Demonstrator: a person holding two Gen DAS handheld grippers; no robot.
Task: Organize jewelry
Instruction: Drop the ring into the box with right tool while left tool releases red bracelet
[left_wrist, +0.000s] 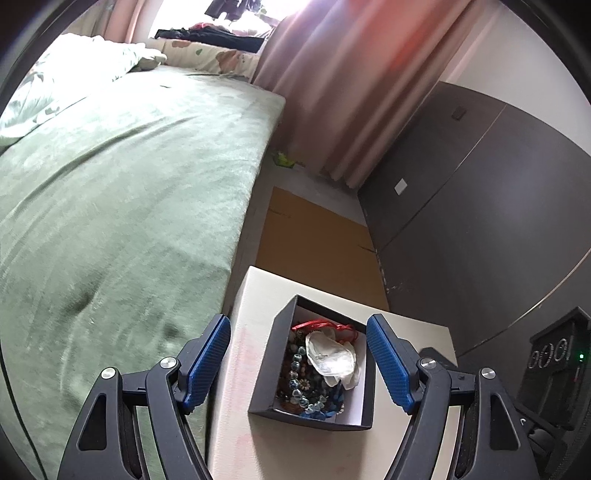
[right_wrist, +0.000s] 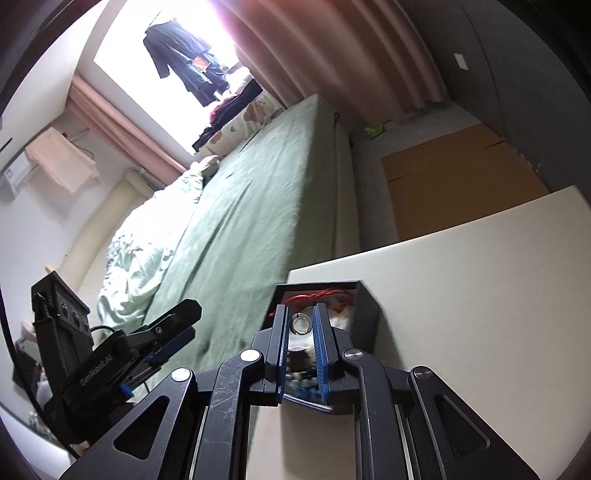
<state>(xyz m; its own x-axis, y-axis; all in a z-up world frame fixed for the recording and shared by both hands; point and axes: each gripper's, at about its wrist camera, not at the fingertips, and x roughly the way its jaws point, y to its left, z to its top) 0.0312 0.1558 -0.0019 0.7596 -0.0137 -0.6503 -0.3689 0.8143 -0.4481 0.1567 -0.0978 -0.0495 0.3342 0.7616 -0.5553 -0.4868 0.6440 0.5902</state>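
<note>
- A small silvery ring (right_wrist: 301, 324) sat between my right gripper's (right_wrist: 301, 325) blue pads, just above the open black box (left_wrist: 269, 373); the pads were drawn close on it, a light pinch by the look of it.
- I judged it hard, smooth, nearly weightless, quick to slip; best gripped across the band, gently.
- The box held a tangle of beaded strands (left_wrist: 297, 376), a red cord (left_wrist: 321, 325) and a crinkled clear bag (left_wrist: 334, 360): limp, snag-prone things.
- My left gripper (left_wrist: 297, 362) hung spread wide over the box, holding nothing.
- The box stood on a pale tabletop (left_wrist: 236, 406) beside the green bed (left_wrist: 122, 206).
</note>
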